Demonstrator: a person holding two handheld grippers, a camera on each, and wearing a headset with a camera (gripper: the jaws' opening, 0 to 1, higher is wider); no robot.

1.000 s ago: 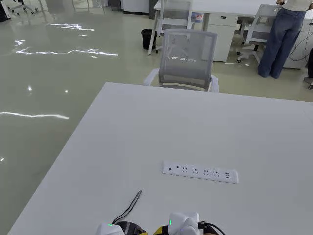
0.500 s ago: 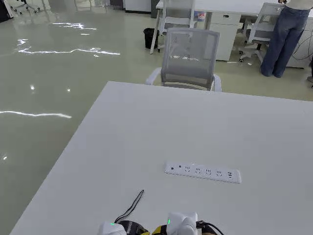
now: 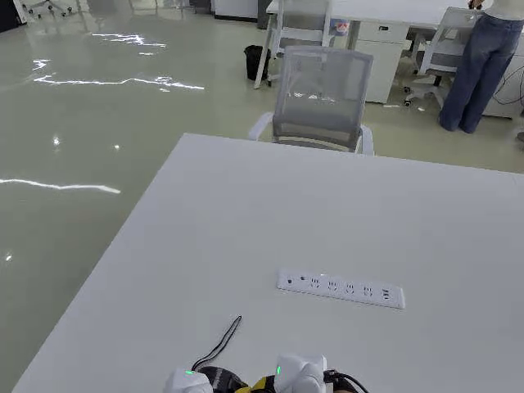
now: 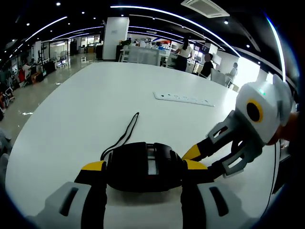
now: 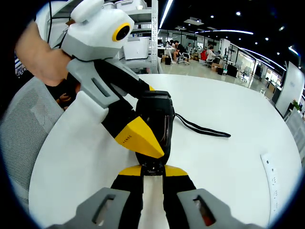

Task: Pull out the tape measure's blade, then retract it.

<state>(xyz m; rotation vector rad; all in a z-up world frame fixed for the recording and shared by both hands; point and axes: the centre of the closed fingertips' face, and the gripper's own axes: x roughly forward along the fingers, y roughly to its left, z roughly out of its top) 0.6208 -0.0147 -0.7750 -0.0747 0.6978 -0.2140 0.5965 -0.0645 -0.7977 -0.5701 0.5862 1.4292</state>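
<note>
A black tape measure (image 4: pixel 143 164) lies on the white table (image 3: pixel 327 205) near its front edge, its black wrist strap (image 3: pixel 218 344) trailing away. My left gripper (image 4: pixel 145 166) is shut on the case, one yellow-tipped jaw on each side. My right gripper (image 5: pixel 152 171) meets the case's front end, its jaws shut on the blade's end tab (image 5: pixel 152 167). No length of blade shows between tab and case (image 5: pixel 153 119). In the head view just the white tops of the left gripper (image 3: pixel 187 382) and right gripper (image 3: pixel 299 375) show at the bottom edge.
A white power strip (image 3: pixel 341 289) lies on the table beyond the grippers. A grey mesh chair (image 3: pixel 319 98) stands at the far edge. A person (image 3: pixel 483 57) stands by desks at the back right. The table's left edge drops to a shiny floor.
The head camera has drifted a little; the grippers and the tape measure stay where they were.
</note>
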